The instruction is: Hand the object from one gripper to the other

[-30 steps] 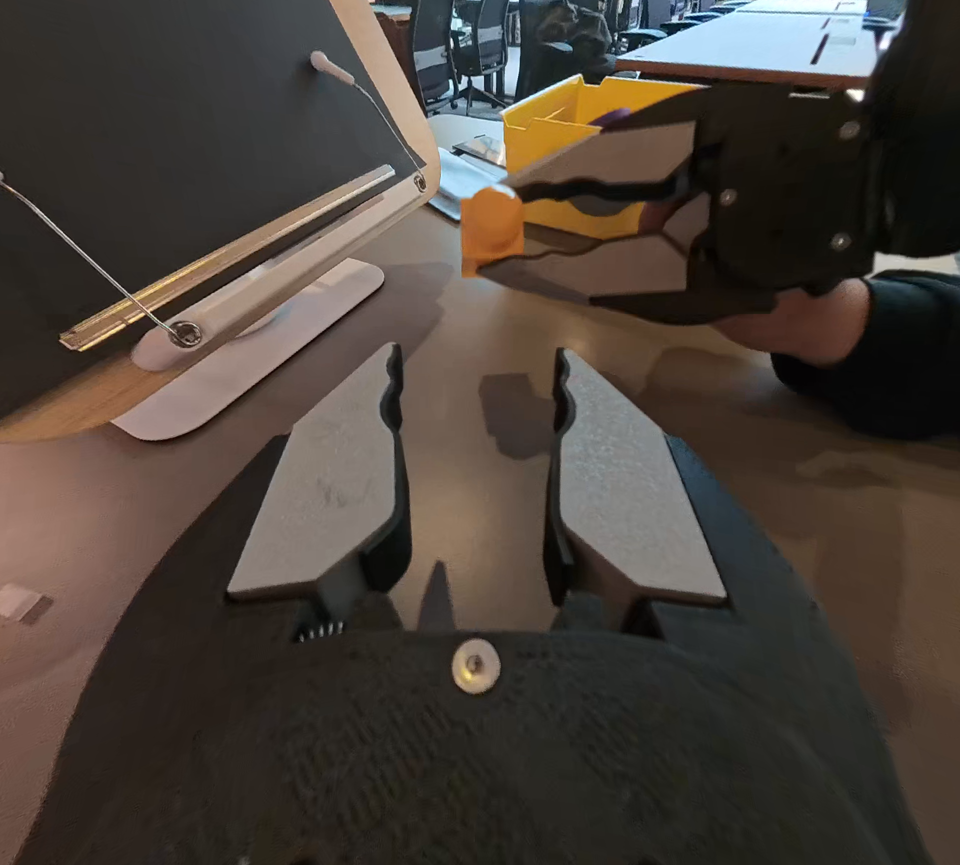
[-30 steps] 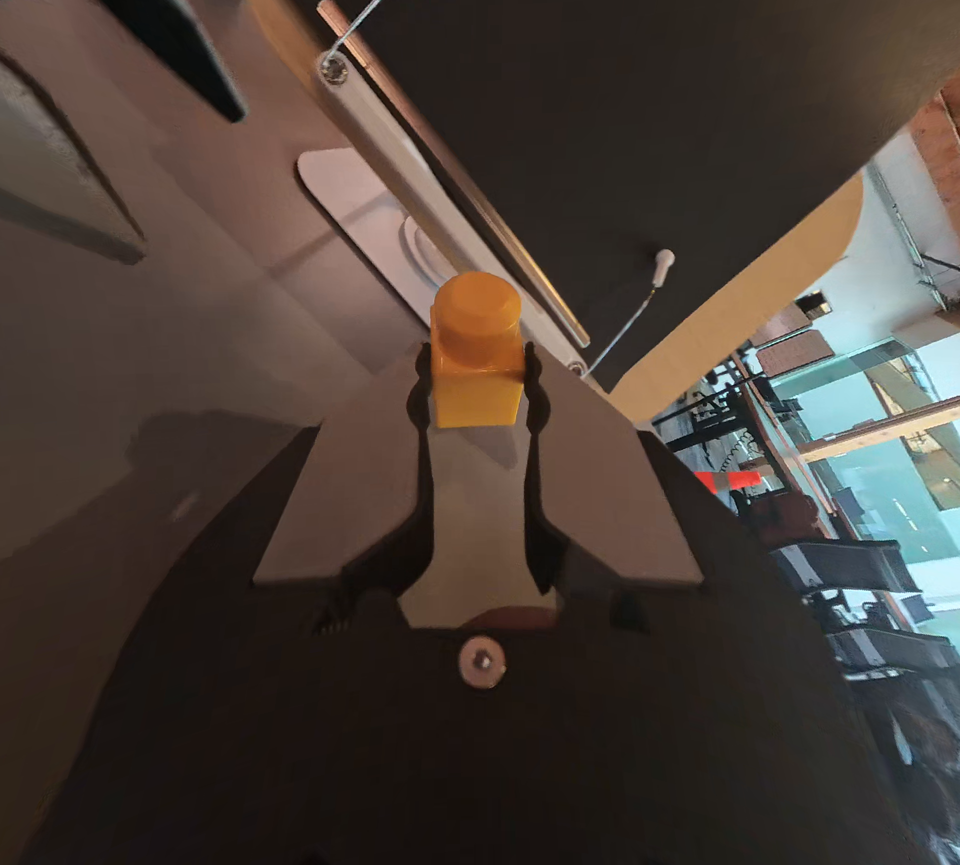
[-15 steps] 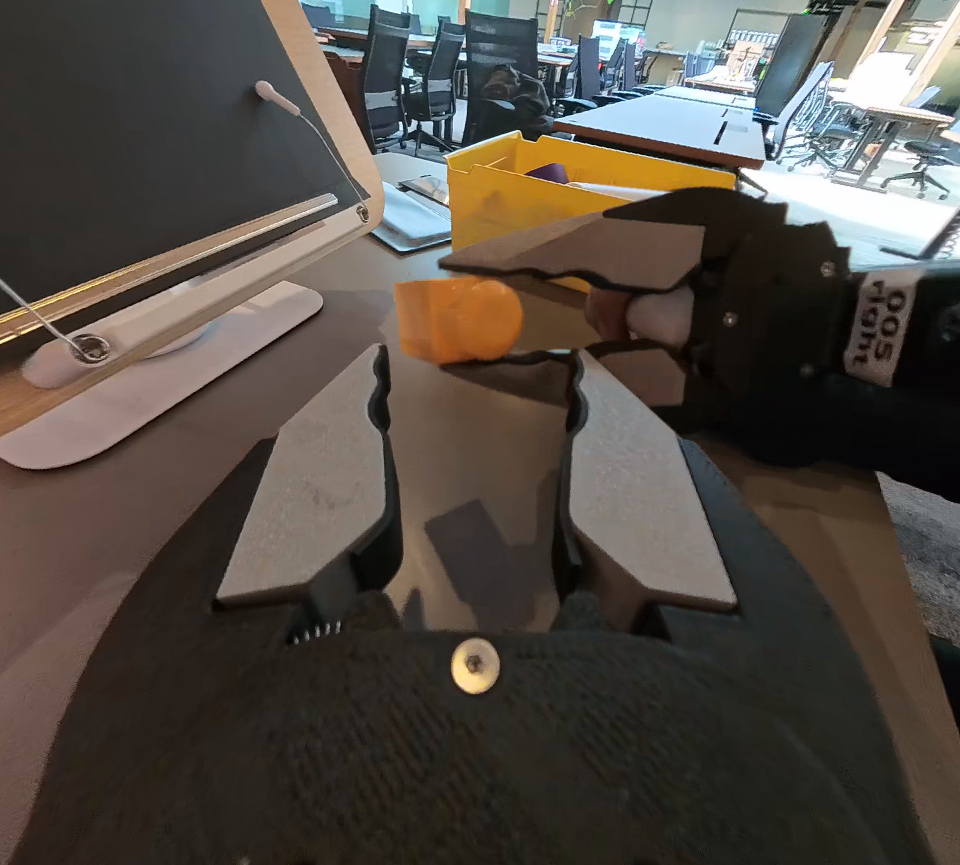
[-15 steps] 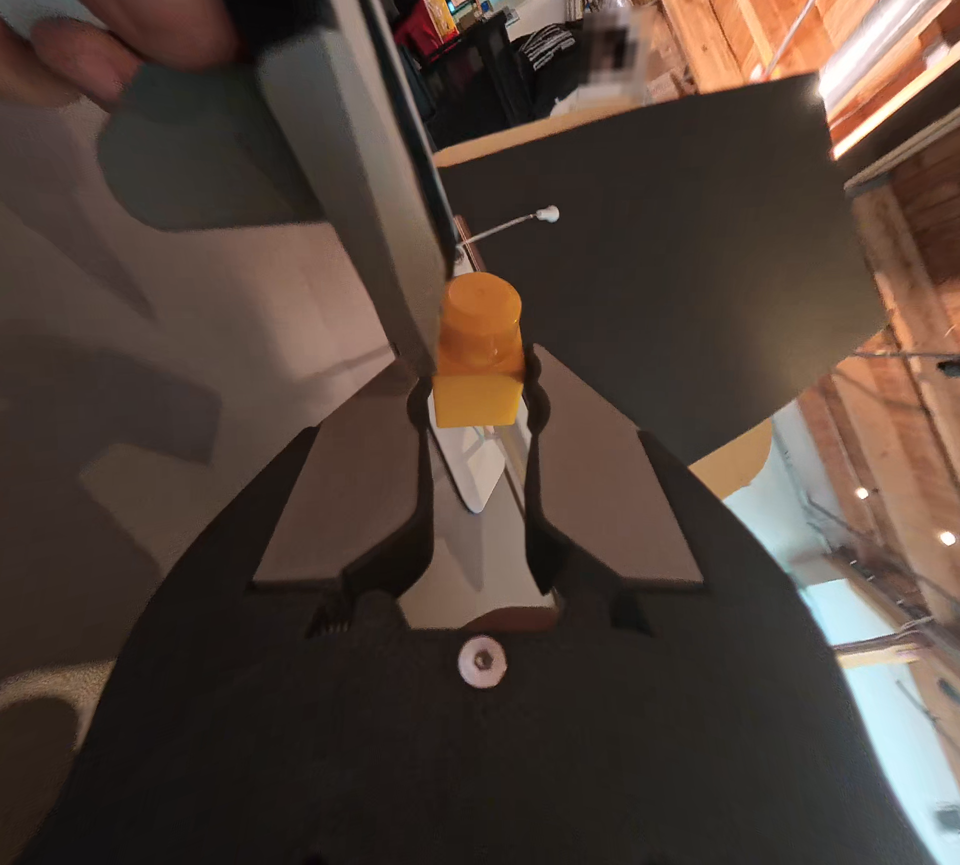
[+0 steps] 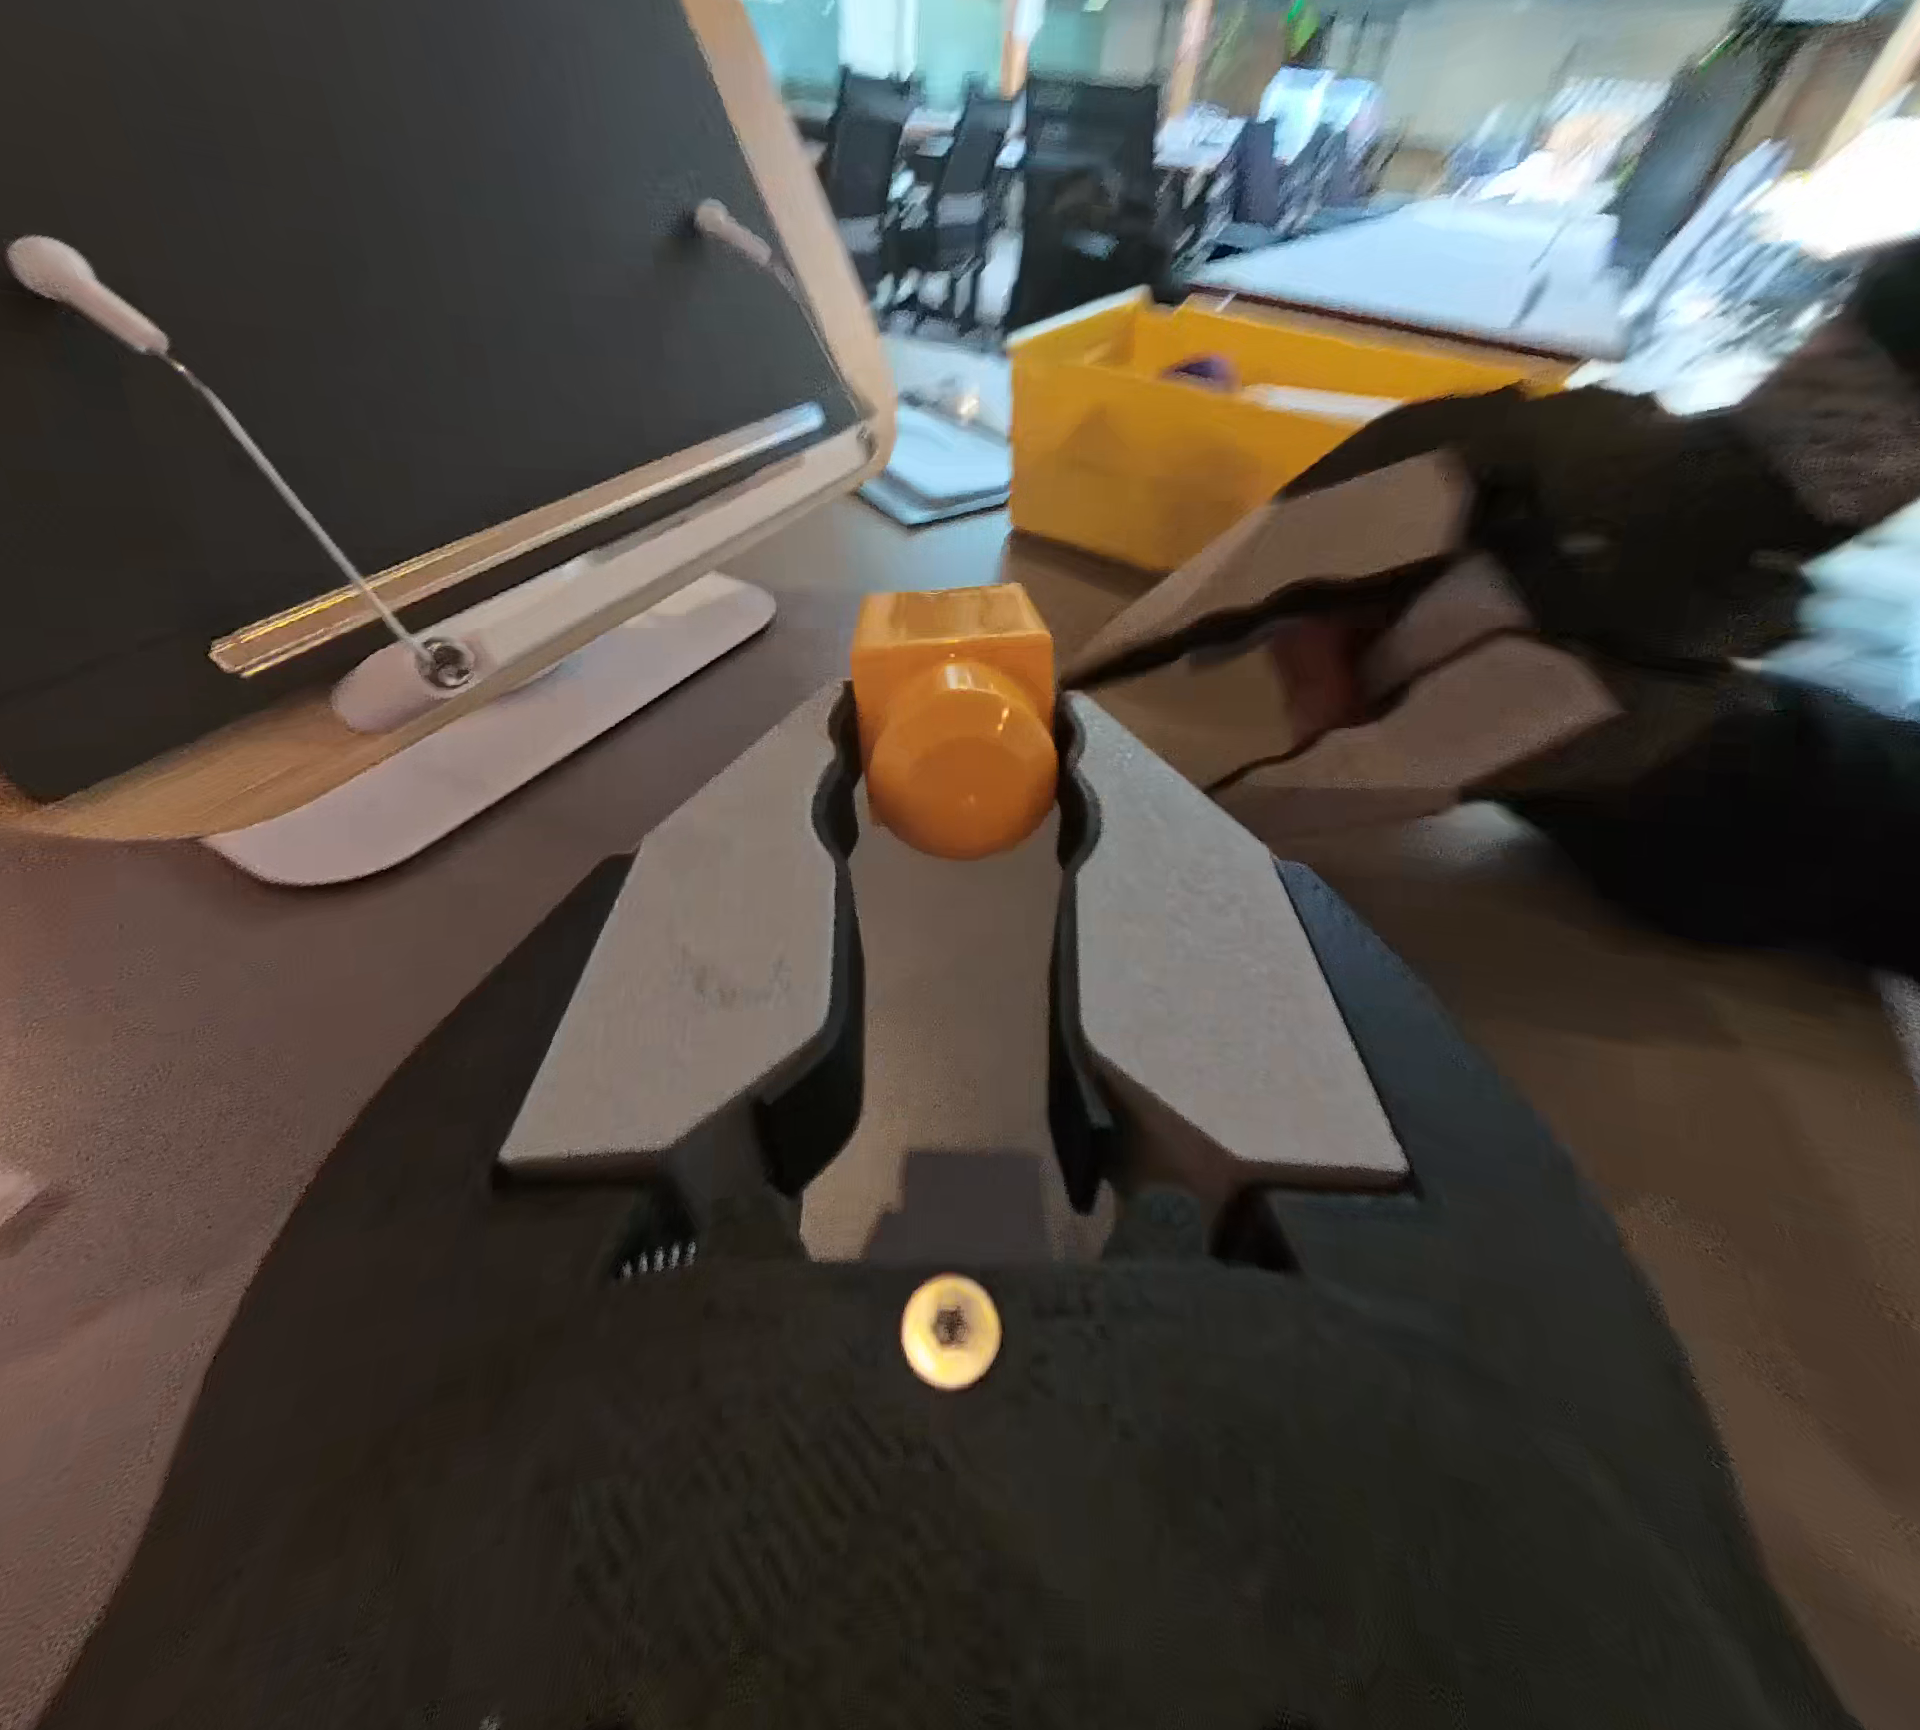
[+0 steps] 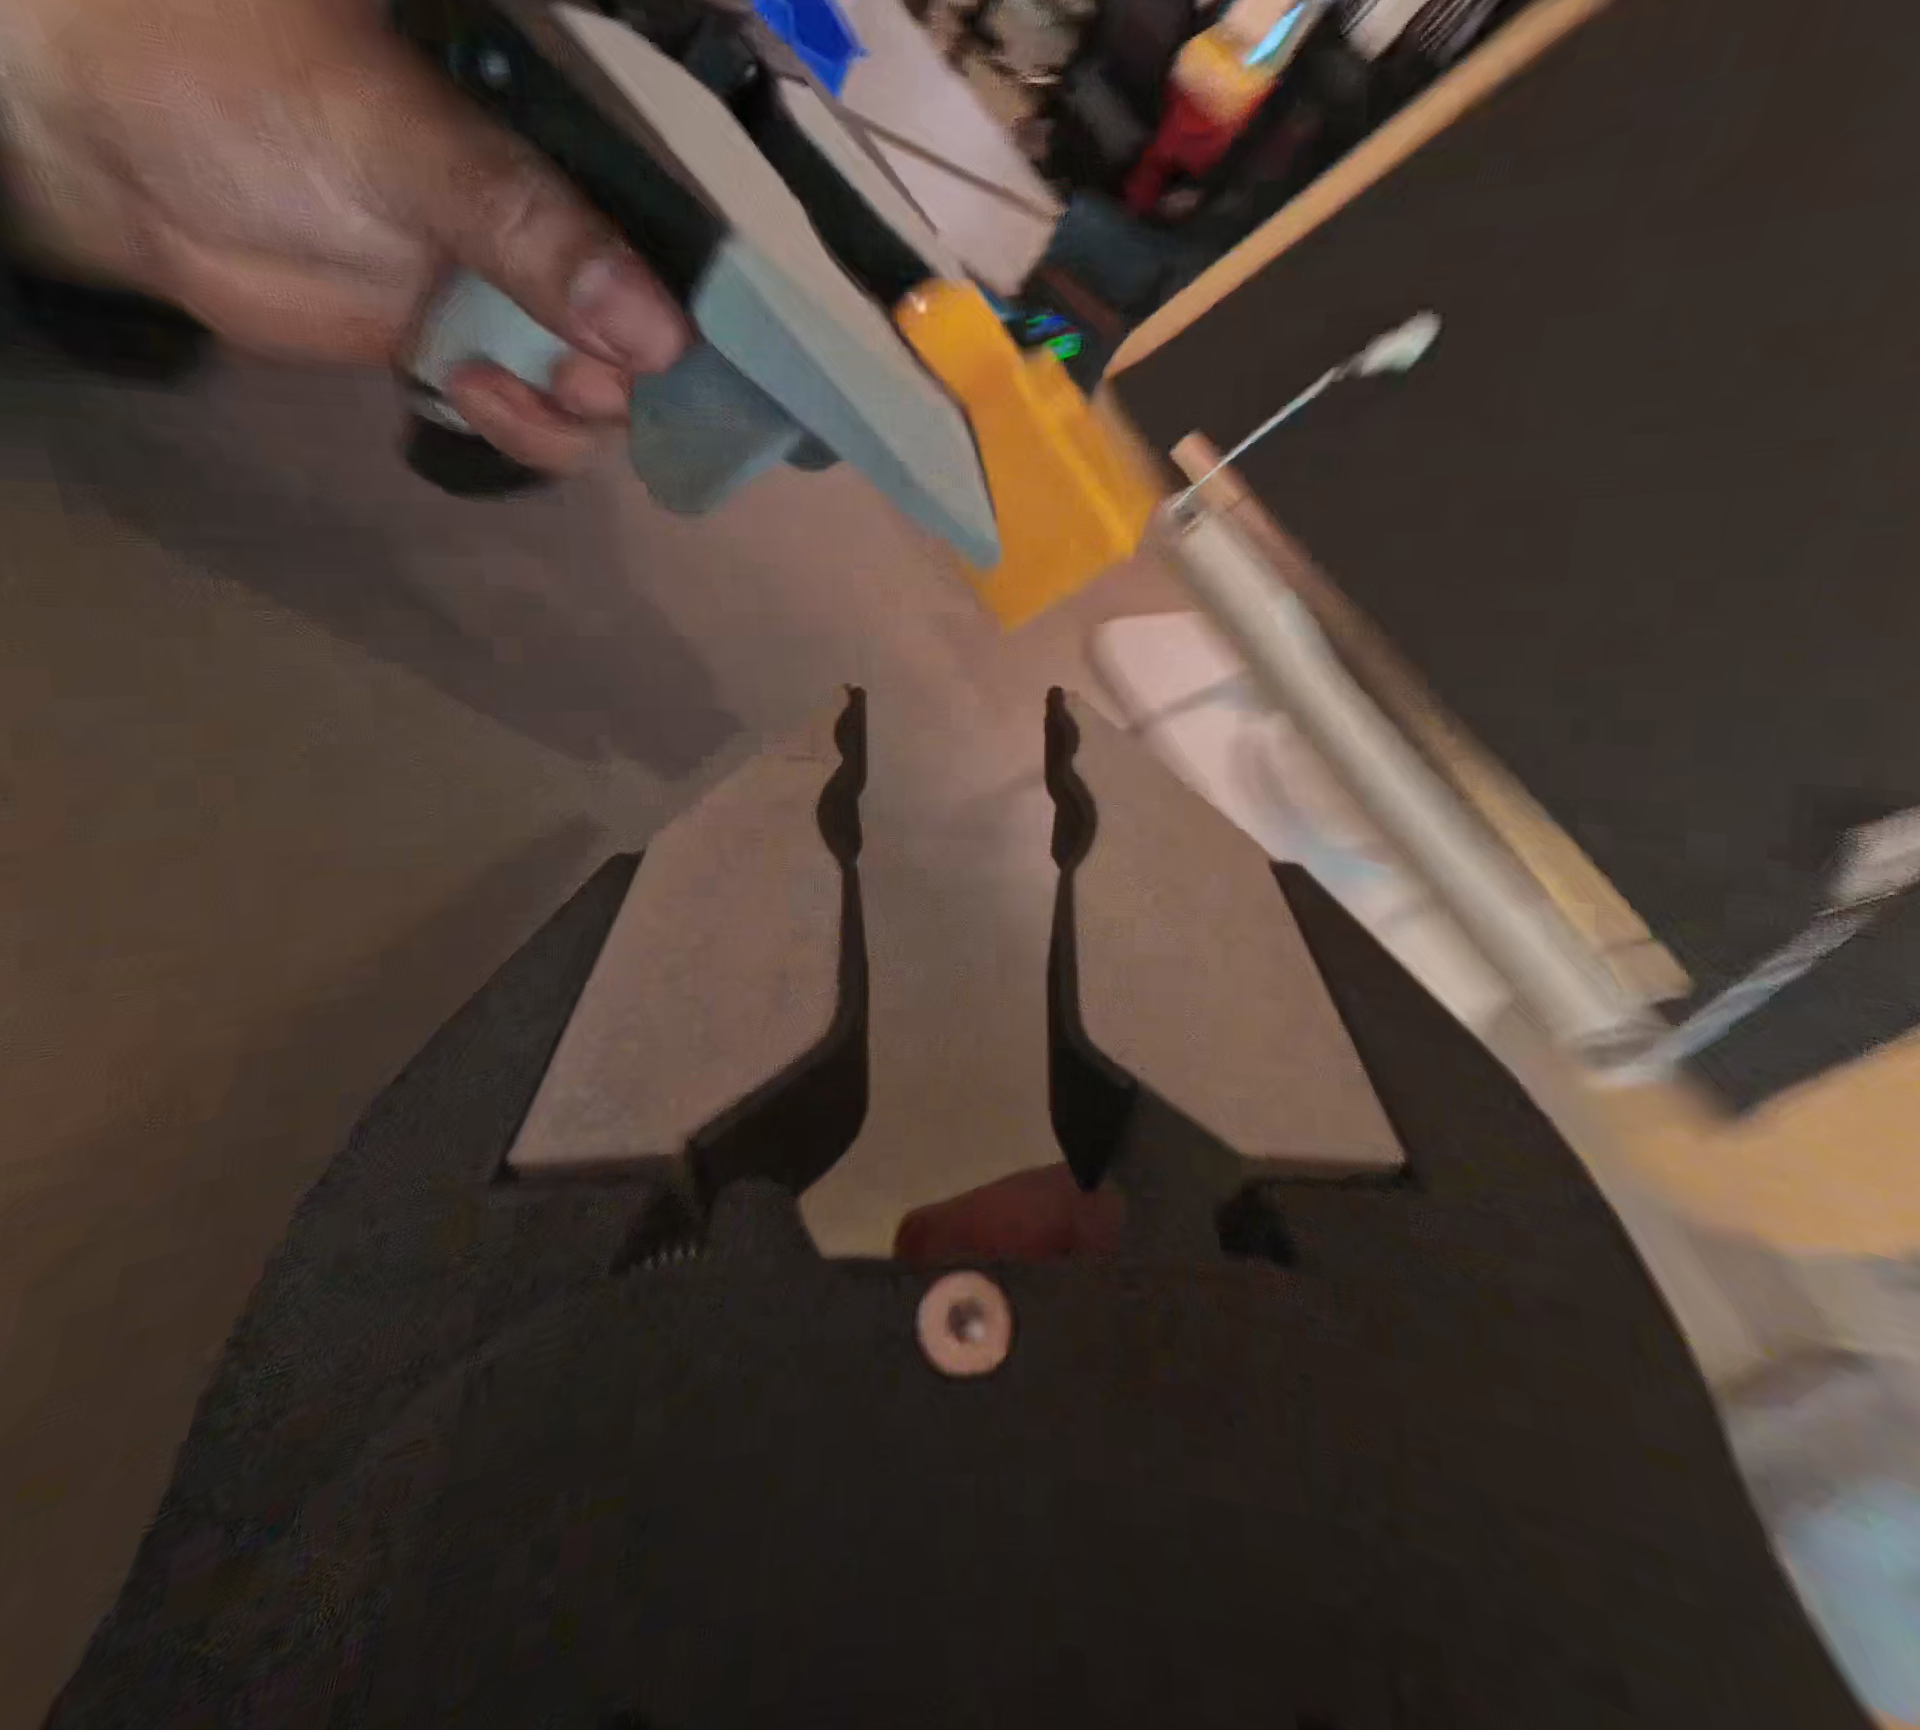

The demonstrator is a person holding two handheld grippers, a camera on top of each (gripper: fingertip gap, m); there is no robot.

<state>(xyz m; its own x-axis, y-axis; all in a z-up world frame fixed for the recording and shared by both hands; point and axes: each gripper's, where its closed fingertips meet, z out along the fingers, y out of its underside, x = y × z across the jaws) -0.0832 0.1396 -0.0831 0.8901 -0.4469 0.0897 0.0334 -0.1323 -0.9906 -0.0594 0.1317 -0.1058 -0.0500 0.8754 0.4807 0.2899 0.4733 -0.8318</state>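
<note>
An orange brick with one round stud sits between the tips of my left gripper, which is shut on it above the brown table, stud pointing back at the camera. My right gripper is open and empty; in the left wrist view it hangs just right of the brick, apart from it. In the right wrist view the brick shows ahead in the left gripper, held by a person's hand. Both views are blurred by motion.
A black book stand with wire page holders stands on a white base at the left; it also fills the right of the right wrist view. A yellow bin stands behind. Office desks and chairs lie beyond.
The orange brick has passed from my right gripper to my left. The left jaws closed on it; the right jaws let go and drew back to the right.
</note>
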